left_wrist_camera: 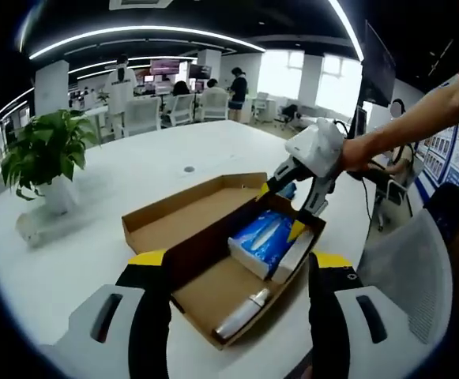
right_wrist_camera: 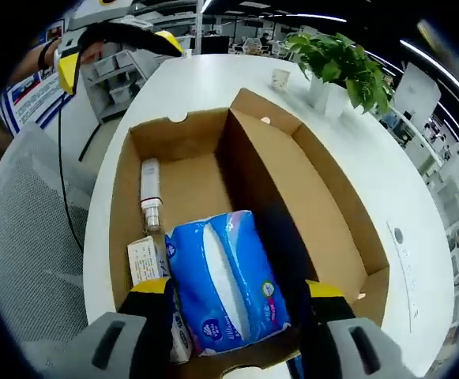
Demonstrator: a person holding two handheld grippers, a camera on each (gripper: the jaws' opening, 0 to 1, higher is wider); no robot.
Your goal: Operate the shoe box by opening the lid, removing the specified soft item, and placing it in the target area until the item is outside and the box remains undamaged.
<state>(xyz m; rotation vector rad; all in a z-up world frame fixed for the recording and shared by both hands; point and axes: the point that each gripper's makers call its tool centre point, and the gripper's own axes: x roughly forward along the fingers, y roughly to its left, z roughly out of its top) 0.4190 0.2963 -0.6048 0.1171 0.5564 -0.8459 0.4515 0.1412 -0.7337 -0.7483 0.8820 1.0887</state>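
Straddling the blue tissue pack (right_wrist_camera: 223, 280) with the right gripper (right_wrist_camera: 233, 304), jaws apart on either flank and not yet clamped, pack's long axis running straight ahead between them. Lying inside the open shoe box (right_wrist_camera: 336, 205), beside a small carton (right_wrist_camera: 144, 259) and a white bottle (right_wrist_camera: 150, 193). Hovering well back at the box's opposite end with the left gripper (left_wrist_camera: 237, 272), jaws also apart, clearly the farther of the two.

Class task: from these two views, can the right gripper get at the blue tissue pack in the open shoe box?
Probably yes: the shoe box lid is open and the right gripper already has its jaws on either side of the tissue pack.
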